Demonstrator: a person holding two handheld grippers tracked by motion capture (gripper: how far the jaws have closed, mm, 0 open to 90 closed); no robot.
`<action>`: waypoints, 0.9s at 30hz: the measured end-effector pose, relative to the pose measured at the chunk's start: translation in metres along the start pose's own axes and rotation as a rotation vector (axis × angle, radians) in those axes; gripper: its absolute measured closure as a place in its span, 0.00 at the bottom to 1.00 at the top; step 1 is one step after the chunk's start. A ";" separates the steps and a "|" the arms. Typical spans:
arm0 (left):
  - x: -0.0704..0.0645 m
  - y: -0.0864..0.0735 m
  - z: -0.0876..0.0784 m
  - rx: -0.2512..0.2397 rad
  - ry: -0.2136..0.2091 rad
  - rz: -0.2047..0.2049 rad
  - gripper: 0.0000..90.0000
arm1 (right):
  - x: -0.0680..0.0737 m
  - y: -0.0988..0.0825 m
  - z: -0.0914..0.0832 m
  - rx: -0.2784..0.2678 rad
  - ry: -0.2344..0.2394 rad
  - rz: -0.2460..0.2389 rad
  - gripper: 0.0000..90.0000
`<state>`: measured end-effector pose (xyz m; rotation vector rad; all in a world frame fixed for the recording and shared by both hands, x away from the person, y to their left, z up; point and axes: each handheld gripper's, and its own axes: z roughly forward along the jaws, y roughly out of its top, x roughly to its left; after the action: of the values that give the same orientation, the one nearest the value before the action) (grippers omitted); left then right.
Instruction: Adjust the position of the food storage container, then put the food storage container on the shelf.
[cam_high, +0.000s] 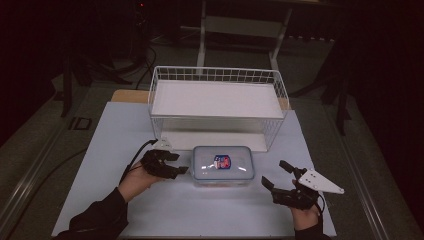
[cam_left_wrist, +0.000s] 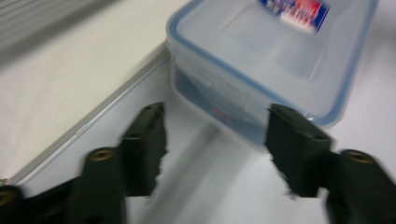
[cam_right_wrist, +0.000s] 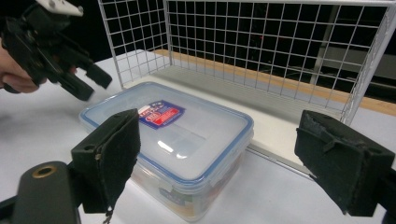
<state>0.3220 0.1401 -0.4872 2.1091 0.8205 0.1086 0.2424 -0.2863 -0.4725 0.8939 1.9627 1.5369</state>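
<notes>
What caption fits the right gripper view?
Open right tongs face a lidded box before a wire rack; left tongs hover nearby.

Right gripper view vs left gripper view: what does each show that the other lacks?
Right gripper view alone: the white wire-mesh basket, the other hand-held gripper at upper left, and the whole lid top. Left gripper view alone: a close look at the box's side latch flap. Both share the clear plastic lidded box with blue seal, its red-and-blue label, the white tabletop, and open black jaws short of the box.
</notes>
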 end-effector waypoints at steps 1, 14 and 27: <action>0.000 0.000 0.000 -0.013 -0.020 -0.017 0.28 | 0.000 0.000 0.000 0.001 0.000 -0.001 0.16; 0.007 0.014 0.009 -0.079 -0.063 -0.250 0.05 | 0.005 -0.001 0.012 0.035 -0.003 -0.025 0.13; 0.025 0.014 0.031 -0.020 -0.103 -0.436 0.06 | 0.005 0.000 0.013 0.084 0.007 0.027 0.17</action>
<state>0.3604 0.1273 -0.5016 1.8536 1.1880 -0.2211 0.2487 -0.2743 -0.4753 0.9541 2.0415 1.4829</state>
